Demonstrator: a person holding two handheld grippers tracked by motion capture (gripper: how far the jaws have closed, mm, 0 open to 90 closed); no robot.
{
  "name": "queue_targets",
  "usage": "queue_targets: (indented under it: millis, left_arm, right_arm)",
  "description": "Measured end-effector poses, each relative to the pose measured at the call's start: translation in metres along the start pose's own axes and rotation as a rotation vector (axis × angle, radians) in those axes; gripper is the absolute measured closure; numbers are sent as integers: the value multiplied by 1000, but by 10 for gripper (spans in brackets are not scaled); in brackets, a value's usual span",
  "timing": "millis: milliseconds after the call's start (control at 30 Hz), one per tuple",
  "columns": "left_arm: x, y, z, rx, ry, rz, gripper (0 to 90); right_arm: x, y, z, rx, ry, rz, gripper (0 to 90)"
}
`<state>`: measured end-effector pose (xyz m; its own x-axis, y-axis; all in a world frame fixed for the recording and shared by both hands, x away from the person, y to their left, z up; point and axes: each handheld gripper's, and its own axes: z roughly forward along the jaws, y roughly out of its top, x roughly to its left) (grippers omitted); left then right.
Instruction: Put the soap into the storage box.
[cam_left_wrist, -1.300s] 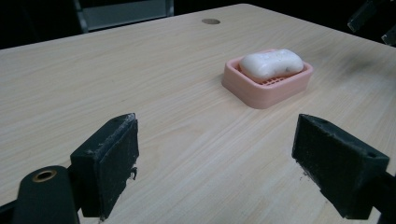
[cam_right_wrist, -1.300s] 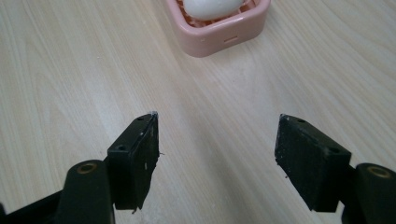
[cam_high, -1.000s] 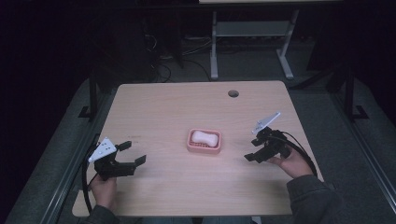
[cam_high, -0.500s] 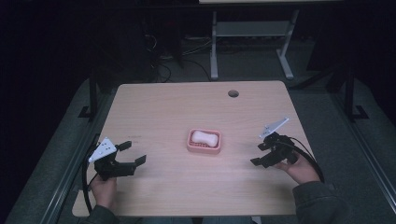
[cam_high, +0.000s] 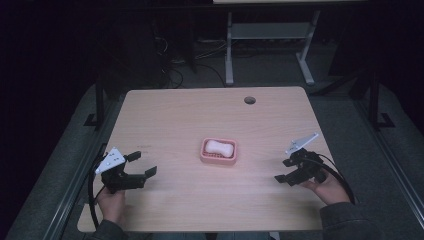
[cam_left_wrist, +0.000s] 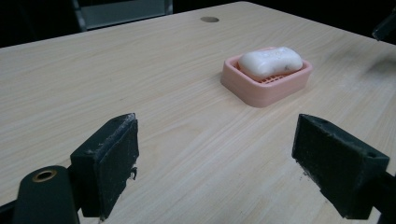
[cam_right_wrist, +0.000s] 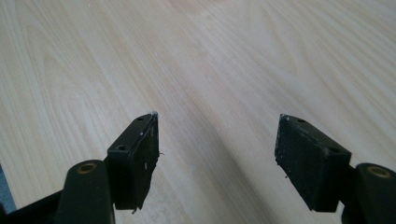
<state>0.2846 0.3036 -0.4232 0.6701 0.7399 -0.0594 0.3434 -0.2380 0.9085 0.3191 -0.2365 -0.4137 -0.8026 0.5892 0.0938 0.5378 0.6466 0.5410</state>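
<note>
High view puts a white oval bar of soap (cam_high: 219, 146) inside a pink rectangular plastic soap dish (cam_high: 218, 158), which sits flat near the middle of the pale wooden table (cam_high: 185, 112), a little toward the person's side. The soap lies lengthwise in the dish, and in the left gripper view the same bar (cam_left_wrist: 270, 62) rests on the slotted floor of the dish (cam_left_wrist: 261, 91), its rounded top rising above the rim.

Out from there, the left gripper (cam_high: 139, 167) hangs over the near left part of the table, well apart from the dish, its black jaws spread wide with nothing between them; they point toward the dish. A grey three-cornered plate (cam_high: 111, 160) sits on top of it, and the person's left hand (cam_high: 111, 204) grips it from below. In the left gripper view the two jaws stand far apart over bare wood, with the dish ahead and to the right of them.

The right gripper (cam_high: 284, 170) is over the near right part of the table, also well apart from the dish, held by the person's right hand (cam_high: 330, 189) in a grey sleeve (cam_high: 347, 221). Its jaws are spread wide and grasp nothing; the right gripper view looks down on plain wood grain between them.

A round dark hole (cam_high: 249, 100) lies near the far edge of the table.
</note>
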Motion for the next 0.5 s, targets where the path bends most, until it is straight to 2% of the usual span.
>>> queue_targets:
  millis: [500]
  left_arm:
    - [-1, 0, 1, -1, -4, 0, 140]
  right_arm:
    - [8, -31, -3, -14, -7, 42, 299]
